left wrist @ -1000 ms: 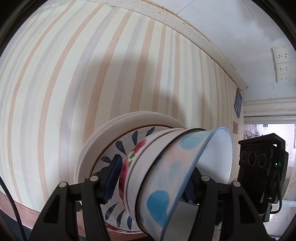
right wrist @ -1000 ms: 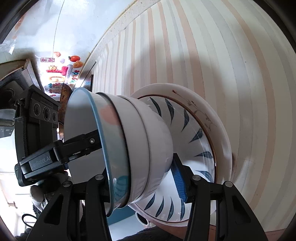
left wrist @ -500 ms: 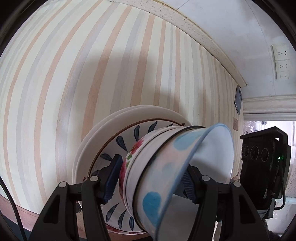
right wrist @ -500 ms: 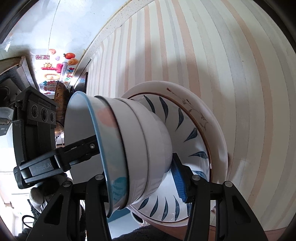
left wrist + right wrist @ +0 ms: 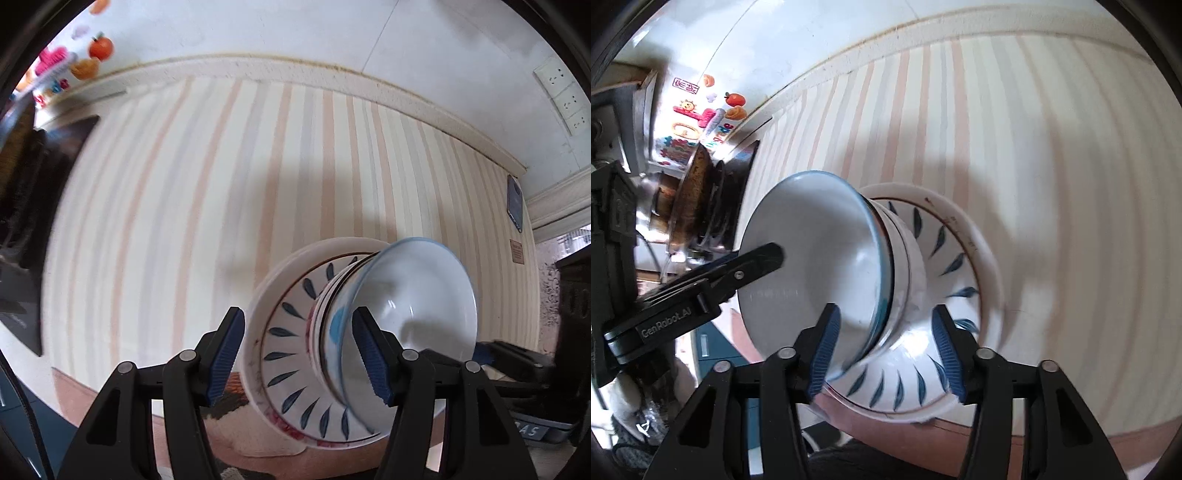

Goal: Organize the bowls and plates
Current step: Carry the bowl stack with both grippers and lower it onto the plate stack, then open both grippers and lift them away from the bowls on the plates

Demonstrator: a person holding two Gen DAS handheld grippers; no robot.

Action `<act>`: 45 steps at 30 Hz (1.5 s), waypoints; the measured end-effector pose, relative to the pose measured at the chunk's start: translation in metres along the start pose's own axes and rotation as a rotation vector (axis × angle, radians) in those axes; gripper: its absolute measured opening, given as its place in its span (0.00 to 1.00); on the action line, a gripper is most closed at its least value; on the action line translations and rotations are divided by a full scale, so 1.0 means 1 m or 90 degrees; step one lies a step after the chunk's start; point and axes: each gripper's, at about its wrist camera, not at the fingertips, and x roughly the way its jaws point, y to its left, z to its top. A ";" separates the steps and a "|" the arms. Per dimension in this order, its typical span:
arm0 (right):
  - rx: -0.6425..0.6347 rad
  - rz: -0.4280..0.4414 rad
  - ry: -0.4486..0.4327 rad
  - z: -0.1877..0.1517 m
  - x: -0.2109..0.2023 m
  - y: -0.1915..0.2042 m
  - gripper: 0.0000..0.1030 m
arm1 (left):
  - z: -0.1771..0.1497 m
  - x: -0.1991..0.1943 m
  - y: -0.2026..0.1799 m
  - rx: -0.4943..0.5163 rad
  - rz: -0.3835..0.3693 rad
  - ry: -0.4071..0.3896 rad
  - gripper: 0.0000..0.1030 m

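A stack of plates and bowls stands on the striped tablecloth; both views are rolled sideways. A blue-leaf plate lies on plain white plates. On it nest a floral bowl and a blue-rimmed spotted bowl. My left gripper is open, drawn back, with the stack beyond its fingertips. My right gripper is open on the opposite side, facing the same blue-rimmed bowl and leaf plate. One left finger shows in front of the bowl's mouth.
Blurred dark objects sit at the cloth's far end, near colourful stickers. A dark flat phone-like item lies at the other end. Wall sockets are behind. The table's wooden edge runs near me.
Both grippers have pulled back from the stack, which now looks smaller and farther off. The finger gaps are about the same as before. The stack stays on the cloth.
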 end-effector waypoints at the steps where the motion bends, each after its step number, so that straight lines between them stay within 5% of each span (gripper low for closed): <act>1: -0.006 -0.012 -0.009 -0.003 -0.007 0.003 0.66 | -0.002 -0.006 0.000 -0.001 0.007 -0.009 0.62; 5: -0.029 -0.069 -0.051 -0.017 -0.034 0.016 0.78 | -0.014 -0.035 -0.003 0.002 0.028 -0.086 0.72; 7: -0.033 -0.089 -0.079 -0.025 -0.051 0.025 0.84 | -0.017 -0.051 -0.005 0.005 0.032 -0.128 0.90; 16: -0.037 -0.204 -0.230 -0.076 -0.126 0.071 0.95 | -0.056 -0.124 -0.002 0.031 0.042 -0.249 1.00; 31: -0.026 -0.234 -0.353 -0.195 -0.217 0.158 0.98 | -0.150 -0.227 0.008 0.072 0.010 -0.337 1.00; 45: -0.057 -0.232 -0.409 -0.313 -0.269 0.194 0.98 | -0.247 -0.281 0.007 0.058 0.077 -0.380 1.00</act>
